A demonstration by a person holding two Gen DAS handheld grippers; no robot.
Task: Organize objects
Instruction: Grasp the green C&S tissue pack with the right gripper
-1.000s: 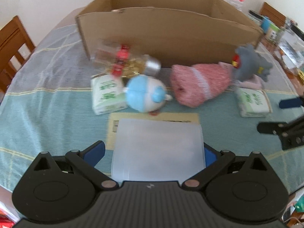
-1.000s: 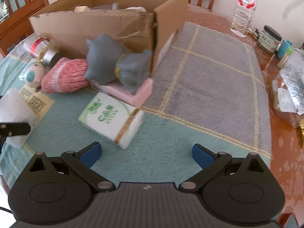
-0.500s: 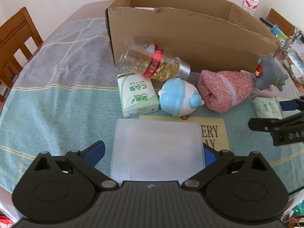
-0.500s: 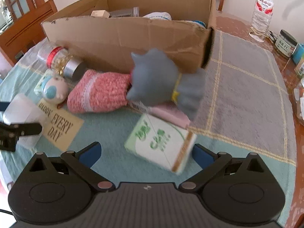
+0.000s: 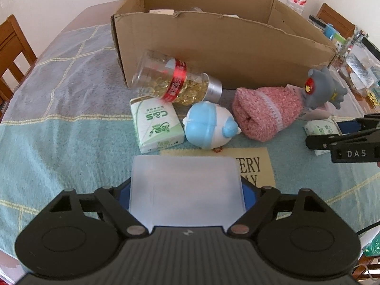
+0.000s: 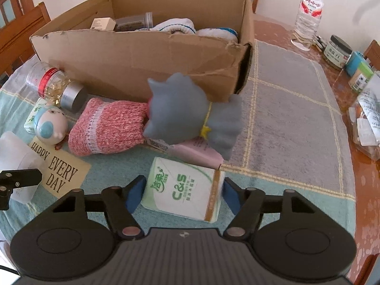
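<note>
My left gripper (image 5: 186,192) is shut on a frosted plastic box (image 5: 186,187), held above a "Happy Every Day" card (image 5: 256,166). My right gripper (image 6: 181,190) has closed on a green-and-white tissue pack (image 6: 184,191) that lies on the cloth. Ahead stands an open cardboard box (image 6: 142,57) with several items inside. In front of it lie a jar of yellow capsules (image 5: 175,83), a second tissue pack (image 5: 155,125), a blue-and-white toy (image 5: 209,128), a pink knitted roll (image 5: 266,116) and a grey plush toy (image 6: 190,116).
A pink packet (image 6: 199,150) lies under the grey plush. A water bottle (image 6: 308,11), jars and packets (image 6: 337,52) crowd the right table edge. Wooden chairs (image 5: 11,47) stand around the table. The cloth right of the cardboard box is bare (image 6: 296,109).
Both grippers moved. The right gripper came down over the tissue pack and its jaws closed on it. The left gripper kept hold of the frosted box and shifted left.
</note>
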